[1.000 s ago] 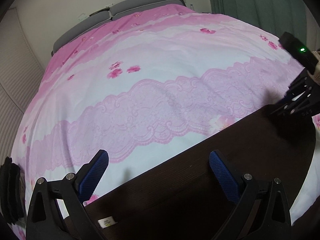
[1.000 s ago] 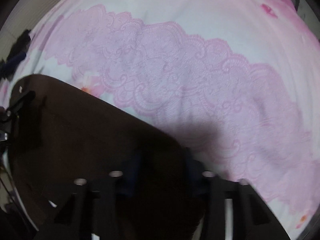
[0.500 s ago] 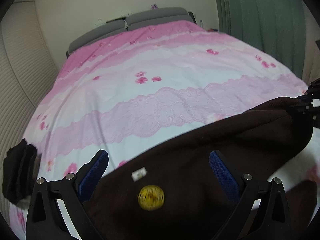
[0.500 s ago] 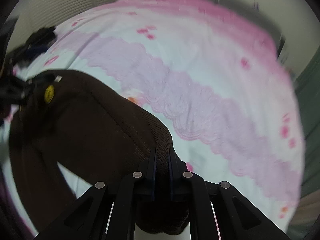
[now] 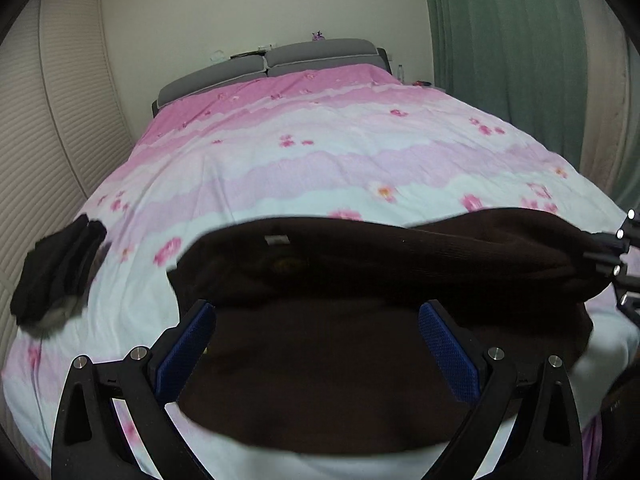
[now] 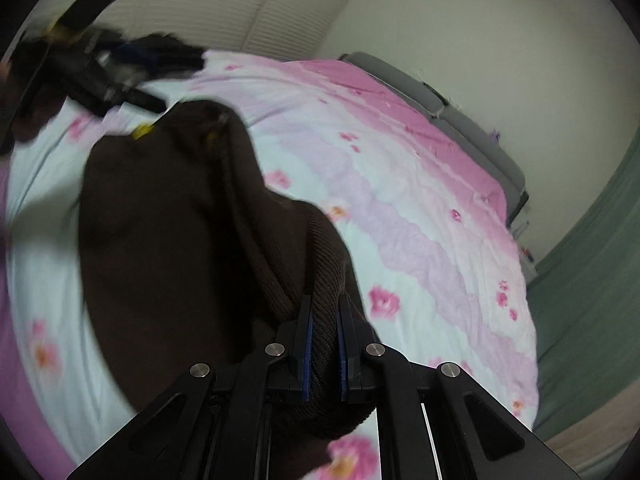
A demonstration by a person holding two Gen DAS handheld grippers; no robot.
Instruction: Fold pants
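Dark brown pants (image 5: 360,280) hang over the near end of the pink bed (image 5: 320,152), the waistband with its white label uppermost. My left gripper (image 5: 316,344) is open, its blue pads wide apart with the brown cloth lying between and below them. My right gripper (image 6: 325,344) is shut on a ribbed edge of the pants (image 6: 168,240) and holds it lifted off the bed. The right gripper also shows at the right edge of the left wrist view (image 5: 616,256), and the left gripper shows blurred at the top left of the right wrist view (image 6: 112,76).
A pile of black clothes (image 5: 56,272) lies at the bed's left edge. A grey headboard (image 5: 272,68) is at the far end. A louvred wardrobe (image 5: 44,128) stands to the left and a green curtain (image 5: 520,60) to the right.
The pants have been lifted off the bed and pulled back toward me. Both views have tilted up and now show the room. My right gripper stays clamped on the cloth; the left stays open.
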